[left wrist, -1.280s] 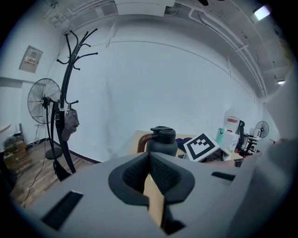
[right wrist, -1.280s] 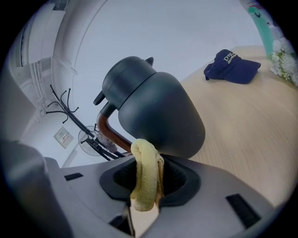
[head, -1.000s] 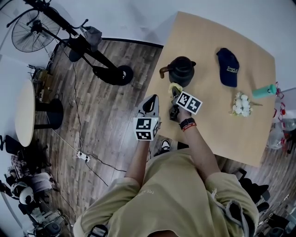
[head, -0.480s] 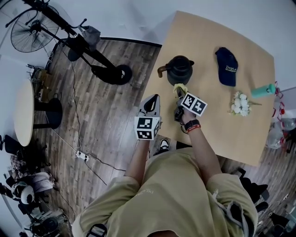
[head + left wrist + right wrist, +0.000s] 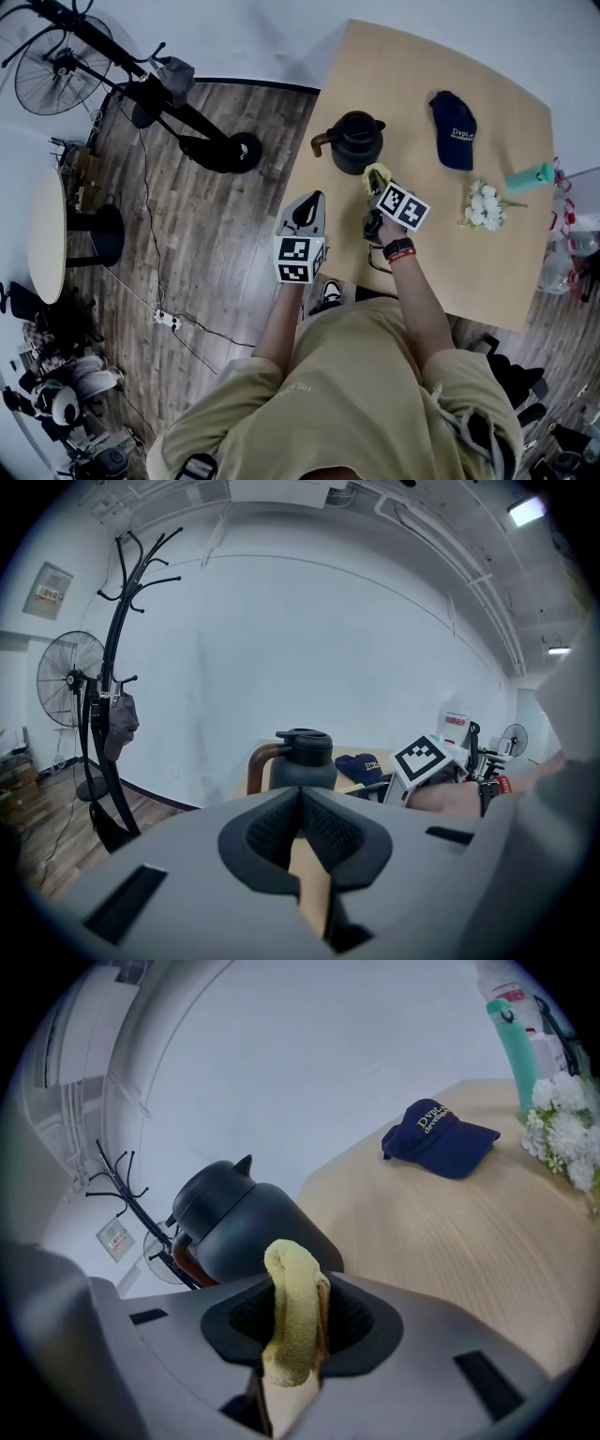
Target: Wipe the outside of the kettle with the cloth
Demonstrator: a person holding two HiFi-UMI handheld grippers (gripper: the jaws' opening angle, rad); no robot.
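Far off on the left, on the wood floor, stand a fan (image 5: 42,64) and a coat stand (image 5: 141,89). They are well away and block nothing.

The left gripper (image 5: 307,202) hangs over the floor, just off the table (image 5: 441,253). Its jaws are pressed together with nothing in them. It is not holding the kettle (image 5: 356,141).

The kettle sits close to the table's left edge, handle to the left. Just beside it, on its near right, the right gripper (image 5: 375,191) is pinched tight on a little yellow cloth (image 5: 377,173). The cloth looks a tiny bit off the kettle.

I think a hard push could slide or tip the kettle toward that edge, since nothing steadies it. The cloth is only a small wad, so it could slip out, and then the hard jaws would scrape the kettle.

Further right lie a blue cap (image 5: 453,117), white flowers (image 5: 485,206) and a green bottle (image 5: 530,176), all clear of the wiping.
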